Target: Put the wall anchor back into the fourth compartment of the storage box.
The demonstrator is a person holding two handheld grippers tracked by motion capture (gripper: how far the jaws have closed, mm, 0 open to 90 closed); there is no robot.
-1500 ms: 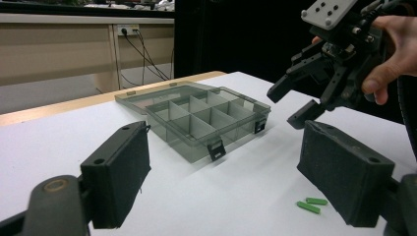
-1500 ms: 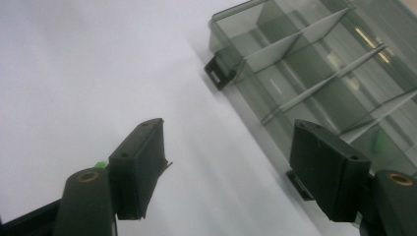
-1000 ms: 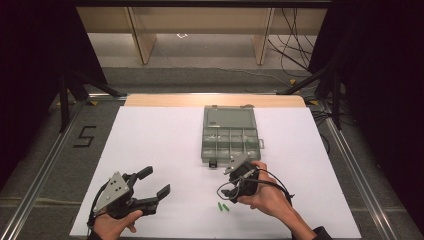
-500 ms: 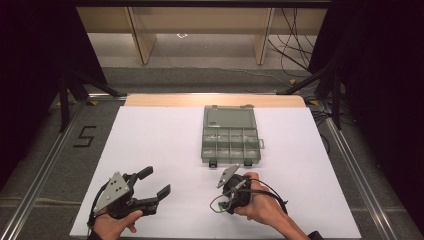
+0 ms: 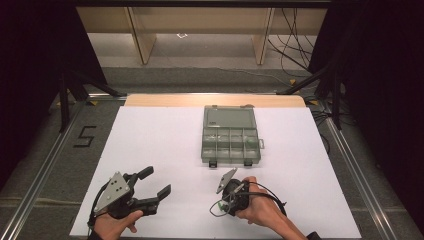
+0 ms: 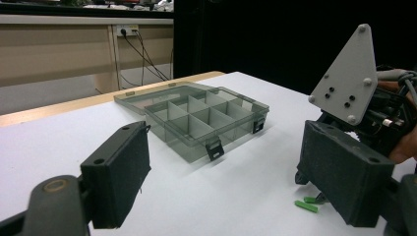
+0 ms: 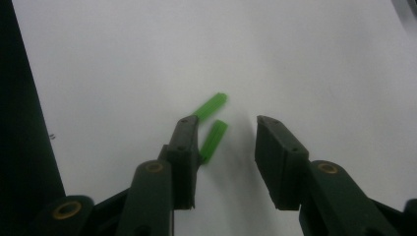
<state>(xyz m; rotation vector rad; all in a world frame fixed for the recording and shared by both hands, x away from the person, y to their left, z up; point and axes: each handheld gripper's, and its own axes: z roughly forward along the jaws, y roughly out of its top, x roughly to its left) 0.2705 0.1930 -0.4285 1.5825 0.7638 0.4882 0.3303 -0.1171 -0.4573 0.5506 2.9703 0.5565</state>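
Two small green pegs lie on the white sheet (image 5: 165,135) near its front edge. In the right gripper view one green peg (image 7: 214,140) lies between the jaws, close to the left jaw; the other green peg (image 7: 210,104) lies just outside that jaw. My right gripper (image 7: 226,123) points down at them. Its jaws have just been closing, and a gap remains between the far pad and the peg. In the high view the right gripper (image 5: 227,200) hangs over the pegs. My left gripper (image 5: 156,181) rests wide open at the front left, holding nothing.
A clear grey compartment box (image 5: 230,135) lies open in the middle of the sheet, its lid flat behind it. In the left gripper view the box (image 6: 196,118) sits ahead, with the pegs (image 6: 307,205) and the right gripper's grey plate (image 6: 351,78) to the right.
The right gripper has come down and toward the front edge, now covering the green pegs in the high view. Its jaws look narrower. The left gripper has stayed put.
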